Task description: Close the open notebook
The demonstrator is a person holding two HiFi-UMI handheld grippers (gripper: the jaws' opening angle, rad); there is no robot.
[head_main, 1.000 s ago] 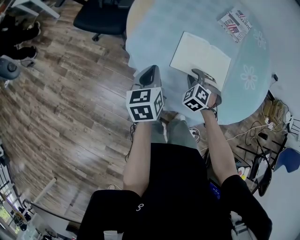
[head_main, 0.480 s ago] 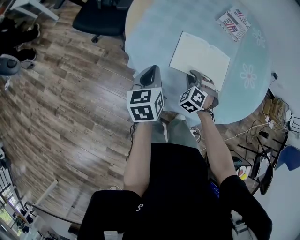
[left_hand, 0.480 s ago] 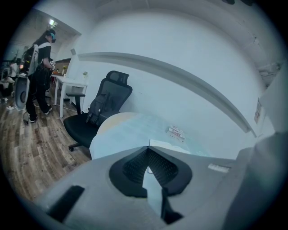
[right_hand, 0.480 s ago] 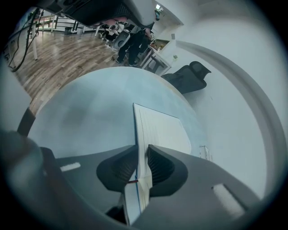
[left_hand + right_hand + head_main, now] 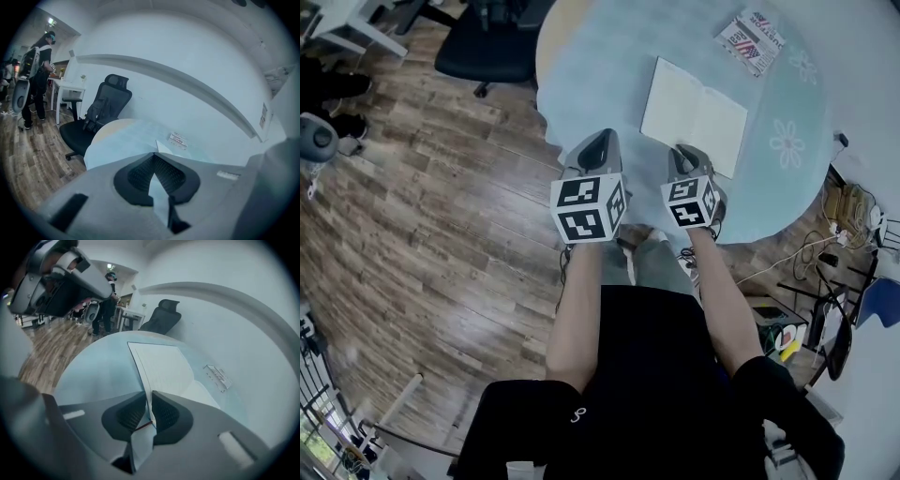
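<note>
The open notebook (image 5: 694,108) lies with white pages up on the round light-blue table (image 5: 600,75). My right gripper (image 5: 680,152) is at its near edge. In the right gripper view the jaws have just been closing, and the right gripper (image 5: 146,392) is shut on the thin near edge of the notebook (image 5: 161,364), with a red ribbon thread between the pads. That edge is lifted off the table. My left gripper (image 5: 598,141) hovers left of the notebook above the table's near rim. The left gripper (image 5: 154,154) has its tips together and holds nothing.
A small printed booklet (image 5: 752,42) lies on the table beyond the notebook. A black office chair (image 5: 487,42) stands at the table's far left on the wood floor. Cables and clutter lie on the floor to the right (image 5: 844,225). A person stands far off by a white desk (image 5: 40,70).
The right gripper has rolled, so its marker cube now faces up squarely. Its jaws have closed on the notebook's near edge. The left gripper has stayed where it was.
</note>
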